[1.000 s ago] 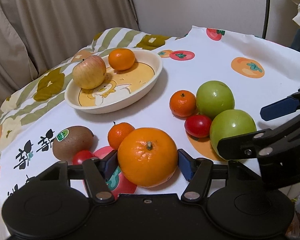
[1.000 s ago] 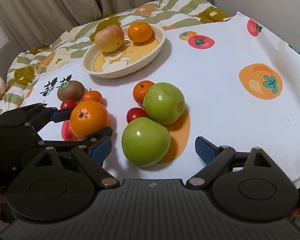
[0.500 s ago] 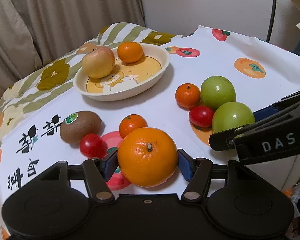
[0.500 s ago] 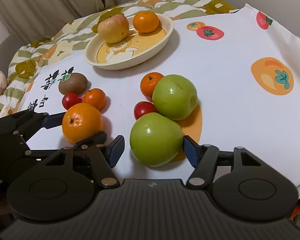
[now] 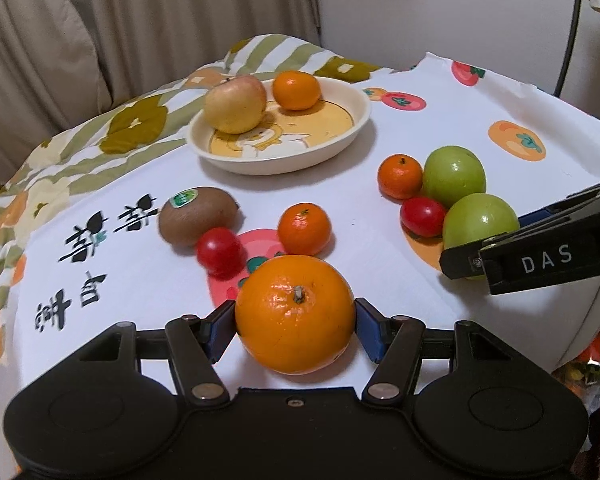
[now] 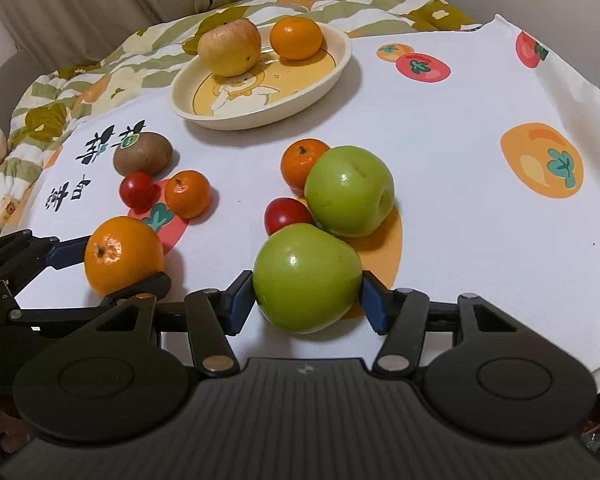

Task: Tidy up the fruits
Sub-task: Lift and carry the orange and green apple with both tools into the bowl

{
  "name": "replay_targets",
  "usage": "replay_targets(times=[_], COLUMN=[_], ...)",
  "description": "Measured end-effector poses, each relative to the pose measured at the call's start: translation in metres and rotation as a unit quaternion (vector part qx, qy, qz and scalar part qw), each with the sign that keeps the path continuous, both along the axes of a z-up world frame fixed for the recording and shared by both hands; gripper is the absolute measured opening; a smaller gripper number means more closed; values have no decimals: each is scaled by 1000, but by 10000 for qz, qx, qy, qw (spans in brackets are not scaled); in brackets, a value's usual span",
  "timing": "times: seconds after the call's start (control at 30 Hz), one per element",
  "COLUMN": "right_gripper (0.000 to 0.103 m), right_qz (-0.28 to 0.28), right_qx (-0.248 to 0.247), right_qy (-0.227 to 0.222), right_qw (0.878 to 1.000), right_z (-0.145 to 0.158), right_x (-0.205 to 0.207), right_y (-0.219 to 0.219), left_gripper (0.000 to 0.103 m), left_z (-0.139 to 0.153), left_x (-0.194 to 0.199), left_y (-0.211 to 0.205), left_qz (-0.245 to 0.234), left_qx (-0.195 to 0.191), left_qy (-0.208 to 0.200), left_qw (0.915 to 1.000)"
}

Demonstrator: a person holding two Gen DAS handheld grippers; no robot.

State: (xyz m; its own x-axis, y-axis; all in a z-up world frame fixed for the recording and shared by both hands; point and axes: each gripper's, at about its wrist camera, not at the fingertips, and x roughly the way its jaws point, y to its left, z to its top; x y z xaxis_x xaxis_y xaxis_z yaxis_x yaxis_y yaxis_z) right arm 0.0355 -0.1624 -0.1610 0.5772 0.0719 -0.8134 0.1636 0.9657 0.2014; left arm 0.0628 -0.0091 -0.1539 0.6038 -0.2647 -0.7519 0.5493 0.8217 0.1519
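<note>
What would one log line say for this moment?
left hand-held gripper: grips orange | right hand-held gripper: closing around green apple

the left gripper (image 5: pixel 295 322) tilts down toward the surface, its two blue fingers (image 5: pixel 220 326) pressed against either side of the large orange (image 5: pixel 294 314), which is clamped between them. the right gripper (image 6: pixel 307 300) points down at a similar slant just beside it, and its jaws are closing: the blue fingers (image 6: pixel 374 304) sit against the sides of the near green apple (image 6: pixel 306 276). the two grippers are side by side, close together.
</note>
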Motion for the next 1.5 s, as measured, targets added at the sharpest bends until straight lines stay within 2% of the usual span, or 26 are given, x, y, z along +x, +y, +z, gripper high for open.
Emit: replay_targets(times=[0.2,0.43,0.67,0.83,0.93,1.1,1.5], right_gripper=[71,71,71,71,71,71,71], right_qz=[91,224,577,879,1074,1418,1926], right_qx=[-17,-88,-176,-210,-201,-271,-290], right_qy=[-108,-386,-665,-819,-846,-844,-591], right_qw=[9999,9990,9960,9925,9904,9859,9791], right_z=[18,59,102,121,125,125,100], right_x=[-9,-15,-4,17,34,70,161], right_y=[4,3,-5,-20,-29,-44,-76], left_gripper=[66,66,66,66,66,66,66], left_z=[18,54,89,108,114,116,90], left_x=[-10,-23,-22,-9,3,34,108], left_y=[9,16,15,4,-5,-21,-61], left_qz=[192,483,818,992,1146,1358,1660], left_qx=[-29,-141,-385,-444,-449,-670,-572], left_qy=[-96,-272,-412,-523,-529,-333,-45], left_qw=[9998,9984,9951,9927,9910,9879,9845])
